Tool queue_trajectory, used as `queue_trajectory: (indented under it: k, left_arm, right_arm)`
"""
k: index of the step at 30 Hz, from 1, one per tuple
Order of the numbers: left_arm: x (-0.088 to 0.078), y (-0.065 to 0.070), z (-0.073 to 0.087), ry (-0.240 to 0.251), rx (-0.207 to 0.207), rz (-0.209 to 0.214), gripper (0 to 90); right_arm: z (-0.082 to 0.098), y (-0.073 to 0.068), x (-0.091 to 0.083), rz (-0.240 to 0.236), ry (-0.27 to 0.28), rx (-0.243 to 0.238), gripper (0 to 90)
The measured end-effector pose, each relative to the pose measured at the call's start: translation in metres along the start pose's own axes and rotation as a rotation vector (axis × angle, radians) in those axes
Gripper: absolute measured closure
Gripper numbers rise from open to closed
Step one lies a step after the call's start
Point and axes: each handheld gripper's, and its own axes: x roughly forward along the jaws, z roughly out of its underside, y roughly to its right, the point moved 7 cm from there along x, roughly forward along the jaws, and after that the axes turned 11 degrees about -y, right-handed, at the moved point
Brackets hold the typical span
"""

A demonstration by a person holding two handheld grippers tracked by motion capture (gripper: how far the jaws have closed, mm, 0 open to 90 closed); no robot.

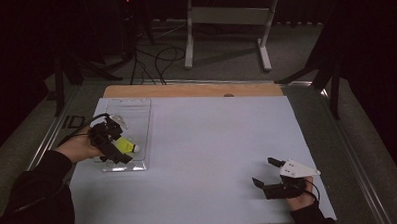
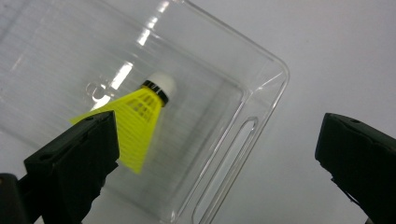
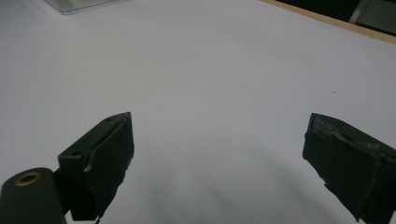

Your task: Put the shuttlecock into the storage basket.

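A yellow shuttlecock (image 1: 127,144) (image 2: 140,112) with a white cork tip lies on its side in the near end of a clear plastic tray (image 1: 139,106) (image 2: 261,93) at the left of the table. My left gripper (image 1: 118,144) (image 2: 217,126) hovers just over it, open. Its jaws stand wide apart and nothing is between the pads. The shuttlecock's skirt shows behind the left jaw in the left gripper view. My right gripper (image 1: 262,171) (image 3: 219,123) rests low at the near right of the white mat (image 1: 212,141), open and holding nothing.
The mat covers most of the table, and a wooden strip (image 1: 195,89) shows along the far edge. Beyond the table, a white stand (image 1: 223,16) and loose cables (image 1: 154,58) are on the floor. The tray's corner (image 3: 79,4) shows far off in the right gripper view.
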Motion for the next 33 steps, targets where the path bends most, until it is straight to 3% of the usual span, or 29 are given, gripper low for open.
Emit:
queue_trajectory:
  k: [7, 9, 15, 23, 33]
  left_arm:
    - [-0.007, 0.004, -0.009, 0.042, -0.013, 0.003, 0.1]
    - [-0.009, 0.005, -0.012, 0.058, -0.001, -0.022, 0.1]
    - [-0.014, 0.011, -0.022, 0.092, 0.013, -0.025, 0.0]
    - [-0.016, 0.026, -0.040, 0.118, 0.069, -0.037, 0.0]
    - [-0.020, 0.044, -0.063, 0.172, 0.123, -0.009, 0.0]
  right_arm:
    - [0.000, 0.000, 0.000, -0.001, 0.001, 0.001, 9.0]
    - [0.000, 0.000, 0.000, -0.001, 0.001, 0.001, 9.0]
    - [0.000, 0.000, 0.000, -0.001, 0.001, 0.001, 9.0]
    - [0.000, 0.000, 0.000, -0.002, 0.000, 0.001, 9.0]
    - [0.000, 0.000, -0.001, -0.001, 0.003, 0.001, 9.0]
